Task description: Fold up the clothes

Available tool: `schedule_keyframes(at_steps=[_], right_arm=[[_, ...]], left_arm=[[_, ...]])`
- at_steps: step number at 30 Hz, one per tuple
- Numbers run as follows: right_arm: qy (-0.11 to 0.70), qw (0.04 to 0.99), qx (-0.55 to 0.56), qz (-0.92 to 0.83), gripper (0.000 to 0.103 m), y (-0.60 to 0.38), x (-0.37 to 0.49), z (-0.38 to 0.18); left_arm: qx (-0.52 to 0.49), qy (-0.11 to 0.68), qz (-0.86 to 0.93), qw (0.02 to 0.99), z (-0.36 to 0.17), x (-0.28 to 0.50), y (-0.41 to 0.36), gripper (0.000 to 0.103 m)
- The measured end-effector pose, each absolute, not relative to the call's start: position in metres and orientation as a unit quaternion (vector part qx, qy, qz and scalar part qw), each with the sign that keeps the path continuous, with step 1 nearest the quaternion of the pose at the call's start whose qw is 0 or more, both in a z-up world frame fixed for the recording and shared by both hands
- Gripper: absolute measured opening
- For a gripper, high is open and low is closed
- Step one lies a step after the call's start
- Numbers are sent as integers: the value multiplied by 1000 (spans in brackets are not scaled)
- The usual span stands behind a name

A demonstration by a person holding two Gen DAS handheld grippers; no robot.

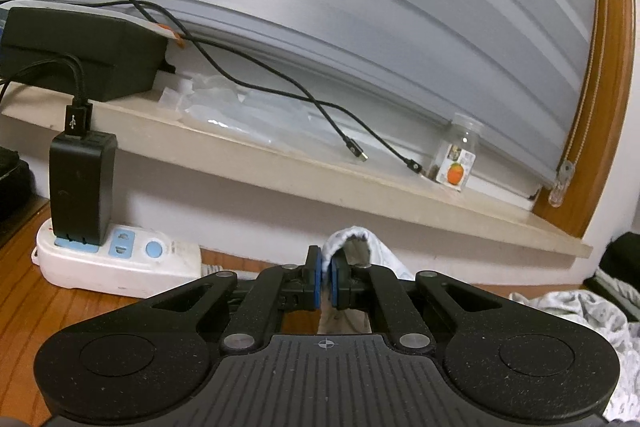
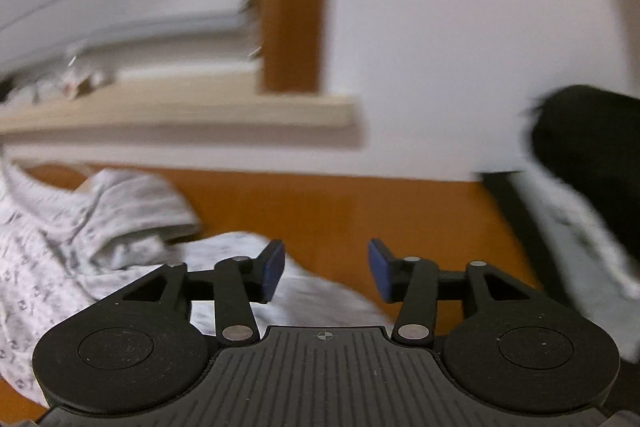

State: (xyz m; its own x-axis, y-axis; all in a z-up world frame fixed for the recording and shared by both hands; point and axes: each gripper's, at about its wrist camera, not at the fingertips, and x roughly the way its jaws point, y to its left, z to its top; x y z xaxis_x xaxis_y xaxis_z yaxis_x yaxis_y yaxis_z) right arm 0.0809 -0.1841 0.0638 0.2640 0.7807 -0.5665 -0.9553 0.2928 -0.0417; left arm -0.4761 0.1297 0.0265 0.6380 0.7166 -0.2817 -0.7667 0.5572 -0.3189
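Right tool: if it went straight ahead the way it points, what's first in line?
Probably the bare orange-brown wooden tabletop; the open right tool holds nothing. Beyond stands the white wall. Blur makes depth unclear.

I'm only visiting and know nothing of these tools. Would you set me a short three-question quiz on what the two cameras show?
1. True or false: the left hand-held gripper is shut on the patterned garment.
2. What lies between the pads of the right hand-held gripper? A) a sleeve B) nothing C) a cable
3. Name the small clear container on the window ledge.

Key: 1 true; 2 B; 3 a jar with an orange label.
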Motion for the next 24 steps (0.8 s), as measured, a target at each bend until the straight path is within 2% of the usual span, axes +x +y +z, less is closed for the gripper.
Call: schedule_keyframes(at_steps=[5, 8, 9, 10, 11, 12, 17, 20, 23, 24], right_arm=[[250, 742, -255, 567, 48, -120, 75, 34], [271, 734, -260, 566, 46, -114, 82, 26], [278, 730, -258, 569, 36, -116, 86, 25], [283, 725, -255, 573, 18, -121, 90, 24], [287, 722, -253, 576, 9, -126, 94, 23], [288, 725, -250, 574, 6, -134, 99, 22], [235, 813, -232, 479, 4, -193, 132, 38], [232, 854, -215, 413, 5, -221, 157, 51], [223, 854, -191, 430, 12, -227, 154, 62], [221, 850, -180, 442, 17, -223, 148, 66]], left_arm=[[-213, 61, 417, 882, 25, -475, 130, 5], [-215, 62, 416, 881, 24, -476, 131, 5], [-215, 63, 416, 882, 24, -476, 130, 5], [-214, 64, 415, 882, 24, -475, 130, 5], [-214, 65, 415, 882, 24, -475, 130, 5], [-214, 66, 415, 882, 24, -475, 130, 5], [-213, 66, 416, 881, 24, -476, 130, 5], [-213, 68, 414, 882, 24, -475, 130, 5], [-214, 69, 413, 883, 23, -475, 130, 5], [-214, 69, 412, 883, 23, -475, 130, 5]])
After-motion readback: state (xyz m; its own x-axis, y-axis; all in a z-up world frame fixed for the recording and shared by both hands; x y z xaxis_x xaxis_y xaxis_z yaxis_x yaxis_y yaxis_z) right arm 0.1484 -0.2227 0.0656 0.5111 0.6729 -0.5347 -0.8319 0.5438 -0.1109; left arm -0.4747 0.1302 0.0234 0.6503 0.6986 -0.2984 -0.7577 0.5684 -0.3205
